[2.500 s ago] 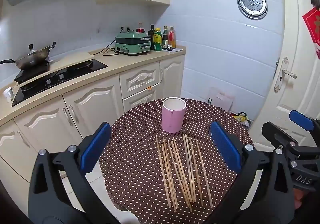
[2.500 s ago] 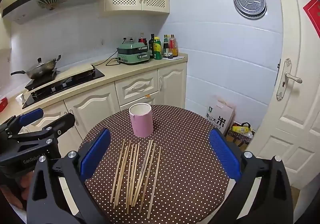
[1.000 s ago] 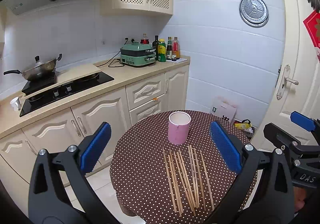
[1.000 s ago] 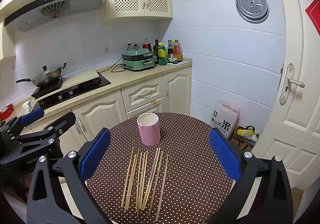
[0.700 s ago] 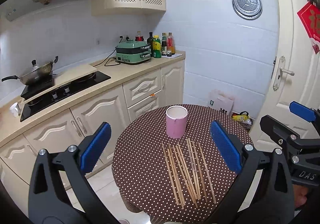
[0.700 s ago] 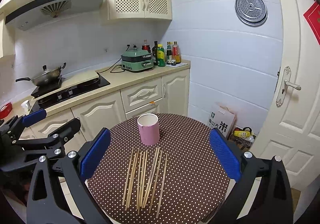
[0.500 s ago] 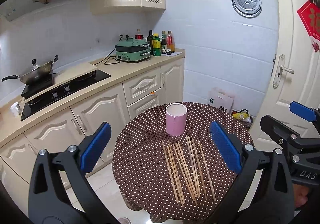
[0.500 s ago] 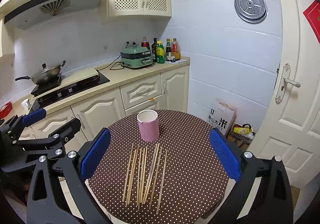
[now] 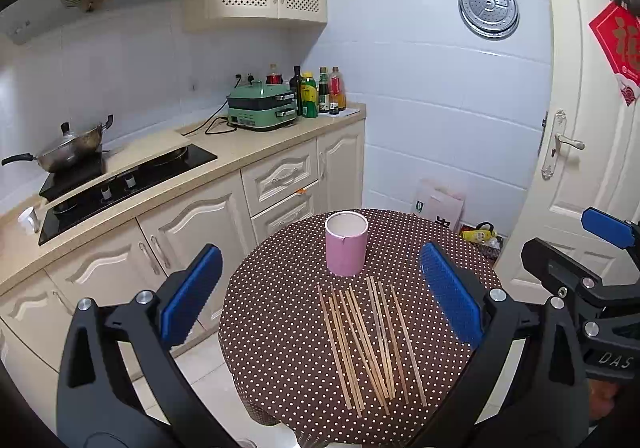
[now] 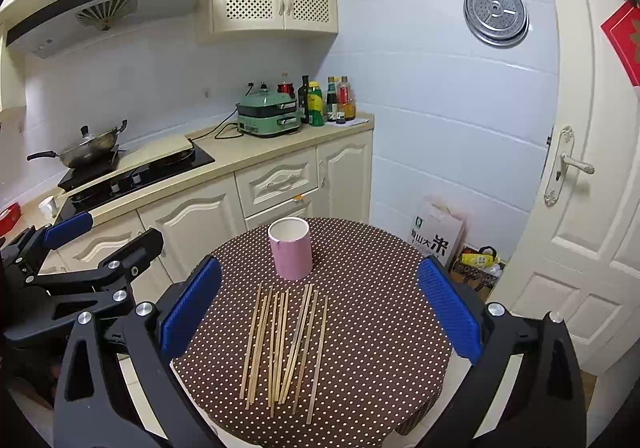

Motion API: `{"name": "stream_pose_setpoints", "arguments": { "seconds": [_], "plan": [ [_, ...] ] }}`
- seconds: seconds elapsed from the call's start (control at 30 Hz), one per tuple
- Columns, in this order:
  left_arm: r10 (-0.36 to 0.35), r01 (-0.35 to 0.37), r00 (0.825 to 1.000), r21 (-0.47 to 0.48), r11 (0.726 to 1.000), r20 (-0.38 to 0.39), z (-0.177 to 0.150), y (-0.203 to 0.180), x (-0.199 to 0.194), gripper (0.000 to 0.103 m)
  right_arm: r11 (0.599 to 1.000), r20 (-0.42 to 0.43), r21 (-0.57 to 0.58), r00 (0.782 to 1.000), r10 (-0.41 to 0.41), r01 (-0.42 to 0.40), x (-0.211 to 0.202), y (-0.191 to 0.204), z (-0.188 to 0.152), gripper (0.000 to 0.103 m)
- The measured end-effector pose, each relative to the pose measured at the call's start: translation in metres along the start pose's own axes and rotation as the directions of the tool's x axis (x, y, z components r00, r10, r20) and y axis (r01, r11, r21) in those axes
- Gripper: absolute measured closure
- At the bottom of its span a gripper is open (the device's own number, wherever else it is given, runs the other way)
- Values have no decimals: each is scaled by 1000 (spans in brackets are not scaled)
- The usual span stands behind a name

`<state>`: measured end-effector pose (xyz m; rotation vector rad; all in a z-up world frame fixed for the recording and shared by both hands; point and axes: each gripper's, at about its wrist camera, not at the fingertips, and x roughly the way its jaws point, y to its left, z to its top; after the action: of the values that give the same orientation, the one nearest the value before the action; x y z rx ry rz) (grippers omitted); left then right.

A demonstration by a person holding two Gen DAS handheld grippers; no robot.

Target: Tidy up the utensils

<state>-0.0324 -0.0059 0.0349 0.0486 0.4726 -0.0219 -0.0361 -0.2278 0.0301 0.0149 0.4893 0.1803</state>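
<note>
Several wooden chopsticks (image 9: 368, 340) lie side by side on a round table with a brown polka-dot cloth (image 9: 280, 328). A pink cylindrical holder (image 9: 346, 244) stands upright and empty behind them. The chopsticks (image 10: 286, 344) and the holder (image 10: 291, 249) also show in the right wrist view. My left gripper (image 9: 320, 296) is open and empty, held above and in front of the table. My right gripper (image 10: 316, 306) is open and empty, at the same height, to the right of the left one.
Kitchen cabinets and a counter (image 9: 256, 152) with a stove, a wok (image 9: 68, 150), a green appliance (image 9: 262, 108) and bottles run behind the table. A white door (image 9: 580, 152) stands to the right. A paper bag (image 10: 436, 236) sits on the floor by the wall.
Both grippers have pulled back and risen a little, so the table looks smaller and farther. The chopsticks and holder have not moved. Both grippers stay open.
</note>
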Motion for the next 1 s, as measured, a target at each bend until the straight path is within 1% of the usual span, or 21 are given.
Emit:
{"name": "stream_pose_setpoints", "arguments": {
  "seconds": [0.37,0.5,0.53,0.57,0.6,0.67,0.83,0.9,0.97,1.0],
  "plan": [
    [7,-8,1000,-10,1000,-20,-1,1,10,6,1000,-22,-8,1000,15,-15,9,1,2,8],
    [-10,9,998,-20,1000,-62,-1,3,18,6,999,-55,-5,998,32,-32,18,0,2,8],
    [-19,18,997,-25,1000,-74,-1,3,21,8,999,-65,1,997,33,-33,21,-1,3,8],
    [-32,30,996,-22,999,-89,-1,2,25,11,999,-77,11,997,32,-31,25,-3,4,8],
    [-30,29,995,-13,999,-99,-1,0,29,13,999,-90,21,996,29,-28,29,-4,4,8],
    [-18,18,992,-4,1000,-123,-3,-1,36,13,999,-131,43,991,34,-29,39,-6,1,8],
    [-40,32,967,-36,999,-250,-18,1,62,14,994,-256,113,966,26,4,68,-17,-9,8],
    [-51,38,948,-48,998,-313,-28,2,77,14,988,-312,154,949,33,16,82,-22,-15,8],
    [-72,50,928,-70,996,-365,-39,2,90,14,980,-373,196,927,41,36,100,-29,-25,8],
    [-85,55,915,-88,995,-393,-44,4,99,14,976,-401,211,915,44,45,109,-31,-30,8]
  ]
}}
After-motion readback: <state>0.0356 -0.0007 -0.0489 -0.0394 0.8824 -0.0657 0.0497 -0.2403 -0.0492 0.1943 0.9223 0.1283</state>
